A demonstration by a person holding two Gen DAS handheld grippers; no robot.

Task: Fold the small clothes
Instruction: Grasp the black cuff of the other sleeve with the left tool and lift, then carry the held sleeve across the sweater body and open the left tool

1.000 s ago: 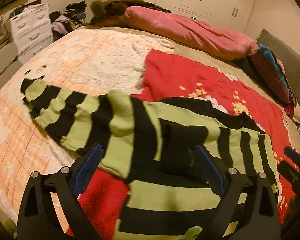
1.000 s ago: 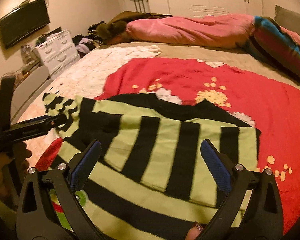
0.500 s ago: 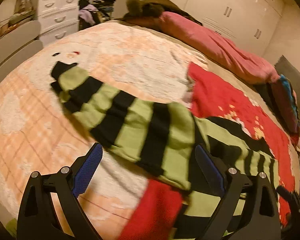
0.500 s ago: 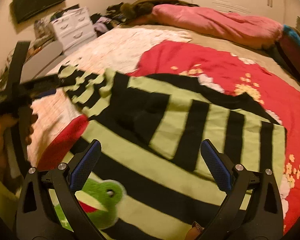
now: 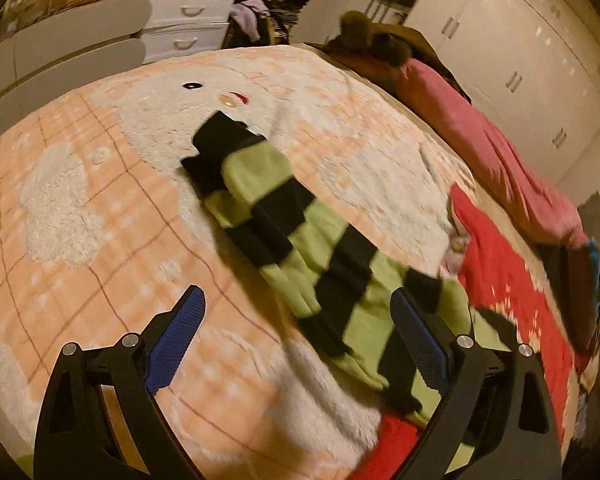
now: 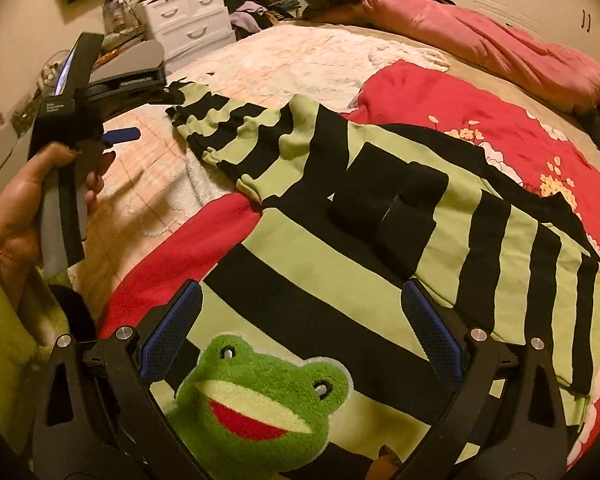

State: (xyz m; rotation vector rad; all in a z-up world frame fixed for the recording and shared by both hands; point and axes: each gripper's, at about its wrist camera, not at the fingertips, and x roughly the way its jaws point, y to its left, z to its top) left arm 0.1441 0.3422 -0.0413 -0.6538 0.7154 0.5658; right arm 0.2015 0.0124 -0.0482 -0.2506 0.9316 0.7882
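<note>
Sweater (image 6: 380, 216) in green and black stripes lies flat across a bed (image 5: 80, 200), its body toward the near edge on a red blanket (image 6: 460, 104) and partly on a peach plaid blanket (image 5: 60, 184). A plush frog patch (image 6: 260, 396) sits on its front, close to the right tool (image 6: 300, 336). One sleeve is already folded across the chest, its black cuff resting mid-body. The other sleeve (image 5: 284, 232) is not yet folded; it stretches out toward the bed's left side over the peach blanket. So the fold looks roughly a third done: second sleeve, then the body, remain.

The left tool (image 5: 296, 336), held in a hand (image 6: 32, 208), hovers above that stretched sleeve, fingers spread wide and gripping nothing. The right tool is likewise spread wide and empty over the frog.

A small white label on the left tool's housing is too blurred to read with confidence. No other writing is legible.
</note>
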